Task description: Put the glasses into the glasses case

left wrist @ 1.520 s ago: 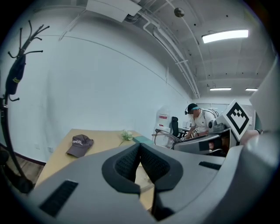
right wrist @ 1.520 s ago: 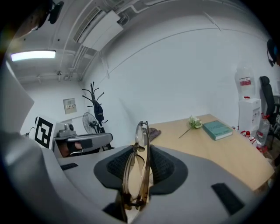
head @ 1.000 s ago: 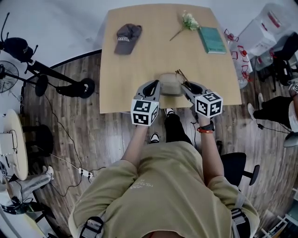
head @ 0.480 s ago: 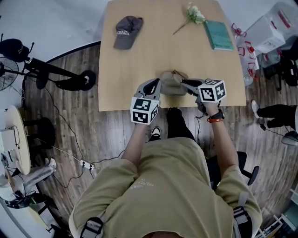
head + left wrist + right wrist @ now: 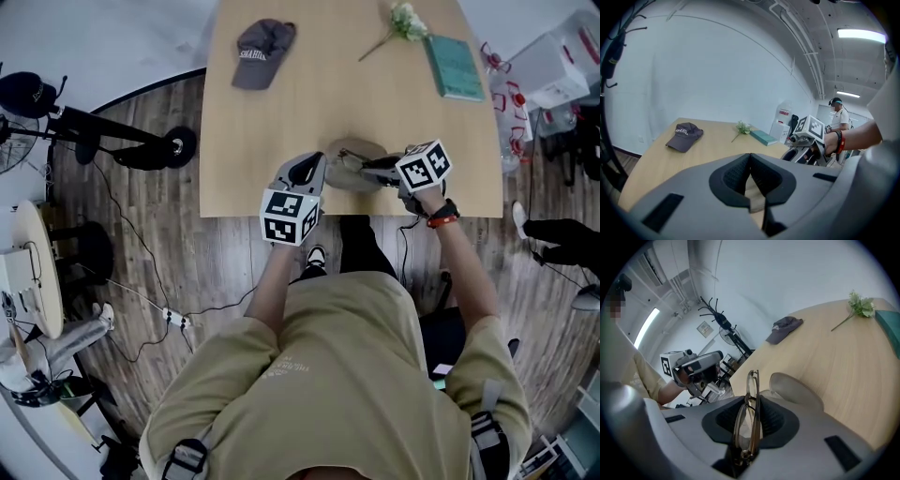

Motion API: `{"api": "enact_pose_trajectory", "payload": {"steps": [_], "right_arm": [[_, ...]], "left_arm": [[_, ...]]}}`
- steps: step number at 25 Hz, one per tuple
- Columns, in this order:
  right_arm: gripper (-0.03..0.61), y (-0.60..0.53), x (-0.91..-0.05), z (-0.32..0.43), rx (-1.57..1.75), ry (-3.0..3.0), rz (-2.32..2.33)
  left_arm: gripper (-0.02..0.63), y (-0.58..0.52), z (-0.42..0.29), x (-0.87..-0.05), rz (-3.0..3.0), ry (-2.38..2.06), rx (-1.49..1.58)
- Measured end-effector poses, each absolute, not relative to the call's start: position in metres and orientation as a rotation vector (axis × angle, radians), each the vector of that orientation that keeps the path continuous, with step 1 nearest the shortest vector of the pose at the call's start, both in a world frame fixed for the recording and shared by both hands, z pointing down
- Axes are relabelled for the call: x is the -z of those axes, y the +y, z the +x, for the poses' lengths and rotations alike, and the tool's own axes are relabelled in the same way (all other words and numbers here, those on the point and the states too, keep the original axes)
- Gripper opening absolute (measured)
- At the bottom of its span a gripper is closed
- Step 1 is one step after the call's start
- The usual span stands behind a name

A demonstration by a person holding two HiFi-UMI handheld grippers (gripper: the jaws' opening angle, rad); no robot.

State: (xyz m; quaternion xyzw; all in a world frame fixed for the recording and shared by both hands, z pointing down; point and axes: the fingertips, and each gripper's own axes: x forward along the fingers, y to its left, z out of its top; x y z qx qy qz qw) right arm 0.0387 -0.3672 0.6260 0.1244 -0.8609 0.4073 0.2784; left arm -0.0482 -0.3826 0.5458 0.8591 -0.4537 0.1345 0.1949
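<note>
Where the right gripper [image 5: 752, 420] ends, its black ribbed pads [image 5: 725, 422] are clamped on a pair of folded, thin metal-framed glasses [image 5: 753, 386], having just been closing a little on them. The glasses stand on edge between the jaws, one rim poking up past the tips. Just beyond those tips lies the grey-beige oval glasses case [image 5: 797, 391], close to the near edge of the light wooden table [image 5: 281, 122] and roughly midway along that edge. Whether the glasses touch the case I cannot tell.

The left gripper [image 5: 750, 169] has its pads drawn together at the tips, with a beige sliver caught between them lower down. This is probably the case's left end, though the view is too tight to be sure. From the head view, both grippers flank the case and point inward at it.

Toward the far edge lie a dark grey baseball cap [image 5: 261, 54] near the left corner, and a sprig of pale flowers [image 5: 398, 23] and a teal book [image 5: 457, 67] near the right corner.
</note>
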Motion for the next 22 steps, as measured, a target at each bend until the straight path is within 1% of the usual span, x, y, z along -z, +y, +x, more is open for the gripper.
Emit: {"api": "enact_pose_trajectory", "payload": {"steps": [10,22], "right_arm": [[0.104,-0.363,-0.666,0.024,-0.98,-2.226,0.065],[0.112,-0.352,-0.711,0.017,-0.978,-2.106,-0.103]], "left_arm": [[0.023,-0.394,-0.057,-0.563,2.366,-1.284,-0.427],[0.023,-0.403,-0.065,-0.578,2.331,-1.274,-0.451]]}}
